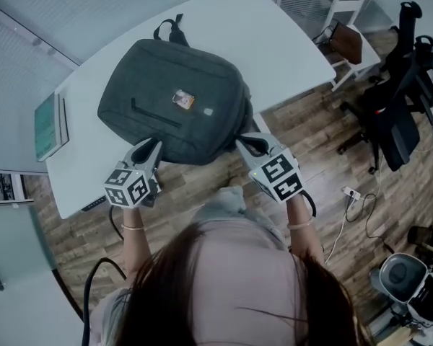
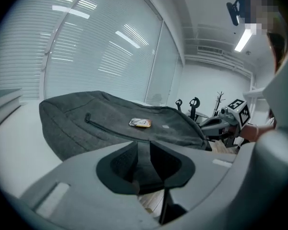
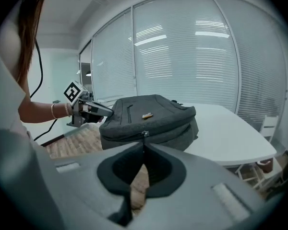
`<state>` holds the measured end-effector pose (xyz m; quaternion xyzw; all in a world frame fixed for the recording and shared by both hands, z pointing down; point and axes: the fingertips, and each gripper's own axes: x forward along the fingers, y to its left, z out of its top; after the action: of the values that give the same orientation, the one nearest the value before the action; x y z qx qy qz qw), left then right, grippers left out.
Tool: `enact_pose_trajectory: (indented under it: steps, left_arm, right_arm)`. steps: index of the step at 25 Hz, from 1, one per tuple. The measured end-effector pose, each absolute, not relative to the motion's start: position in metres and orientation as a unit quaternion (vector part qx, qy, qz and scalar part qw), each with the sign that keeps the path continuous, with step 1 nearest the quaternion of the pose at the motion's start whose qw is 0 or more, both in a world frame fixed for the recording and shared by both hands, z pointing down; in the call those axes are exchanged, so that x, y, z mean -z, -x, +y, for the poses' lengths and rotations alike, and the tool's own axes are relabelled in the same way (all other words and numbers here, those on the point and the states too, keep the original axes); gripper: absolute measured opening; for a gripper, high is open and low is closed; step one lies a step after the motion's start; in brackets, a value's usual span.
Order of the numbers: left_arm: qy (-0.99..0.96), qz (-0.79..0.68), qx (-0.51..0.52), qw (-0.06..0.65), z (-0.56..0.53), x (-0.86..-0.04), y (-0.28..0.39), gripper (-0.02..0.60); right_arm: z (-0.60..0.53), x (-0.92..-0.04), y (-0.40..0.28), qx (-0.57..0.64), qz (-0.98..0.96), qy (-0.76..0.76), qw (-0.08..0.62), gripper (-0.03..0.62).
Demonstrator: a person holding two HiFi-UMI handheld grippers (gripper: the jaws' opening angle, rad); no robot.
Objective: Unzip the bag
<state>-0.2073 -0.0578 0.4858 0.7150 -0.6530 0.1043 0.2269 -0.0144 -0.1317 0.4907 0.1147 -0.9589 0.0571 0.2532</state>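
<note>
Bag [image 1: 166,99] edge clamped in left gripper [image 2: 140,147]; zipper pull [image 3: 144,134] pinched at right gripper [image 3: 144,145] tips. Next, probably: drawing pull along the track.

Office, white table [image 1: 289,42], blinds [image 3: 182,56], swivel chair [image 1: 393,121]

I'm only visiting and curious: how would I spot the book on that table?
Find the white table and look left of the dark grey backpack. The book lies flat at the table's left edge. It is thin and teal-green, unlike the bulky grey bag.
</note>
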Motion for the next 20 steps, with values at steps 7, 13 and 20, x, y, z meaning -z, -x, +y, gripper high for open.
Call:
enact_pose_trajectory:
  steps: [7,13,20]
  left_arm:
    - [-0.74,-0.636,-0.091,0.2,-0.081,-0.461,0.167,0.128]
    - [-0.747,-0.632,-0.076,0.191,-0.09,-0.446,0.122,0.156]
    - [-0.72,-0.662,-0.06,0.198,-0.094,-0.439,0.083,0.172]
  right_arm:
    - [-0.13,-0.493,0.014,-0.078,-0.964,-0.067,0.246,0.008]
    - [-0.13,-0.494,0.013,-0.085,-0.964,-0.006,0.25,0.008]
    - [-0.132,-0.496,0.011,-0.085,-0.961,0.065,0.254,0.008]
